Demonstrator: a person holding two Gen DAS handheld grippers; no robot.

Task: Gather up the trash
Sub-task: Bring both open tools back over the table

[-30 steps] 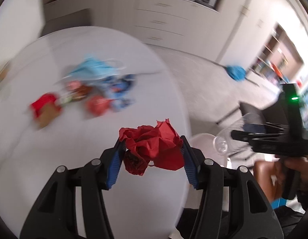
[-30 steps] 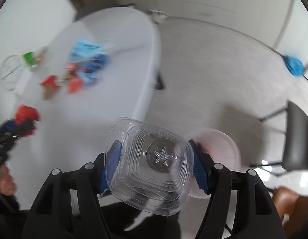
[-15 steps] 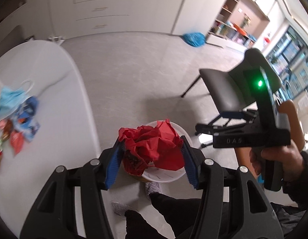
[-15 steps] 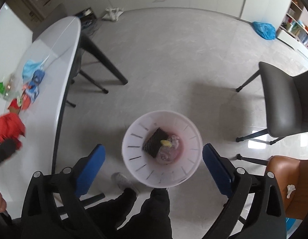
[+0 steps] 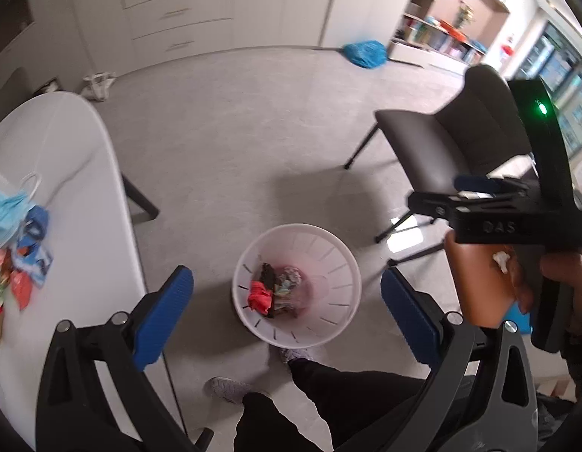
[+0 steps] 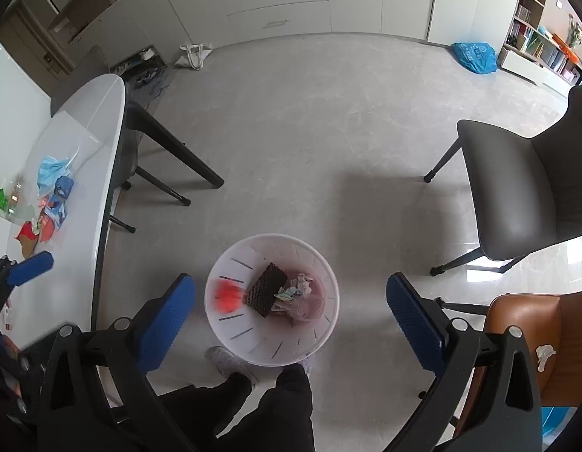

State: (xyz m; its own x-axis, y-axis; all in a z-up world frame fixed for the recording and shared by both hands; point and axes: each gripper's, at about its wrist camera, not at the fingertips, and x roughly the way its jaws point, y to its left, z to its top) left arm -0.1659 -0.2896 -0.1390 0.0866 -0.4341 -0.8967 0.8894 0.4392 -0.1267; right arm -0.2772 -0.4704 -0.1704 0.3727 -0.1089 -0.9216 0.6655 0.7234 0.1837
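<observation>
Left gripper (image 5: 287, 301) jaws opening, wide apart, nothing between pads. Right gripper (image 6: 291, 307) jaws opening, wide, holding nothing. White bin (image 5: 339, 260) on floor right under both. Red paper ball (image 5: 260, 297) inside bin with other trash.

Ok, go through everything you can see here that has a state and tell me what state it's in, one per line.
Left tool: jaws opening, nothing between them.
Right tool: wide open, nothing held.
White bin: upright on the floor, partly filled.
Red crumpled paper: inside the bin.
Blue face mask: lying crumpled on the white table.
Grey chair: standing, unoccupied.
</observation>
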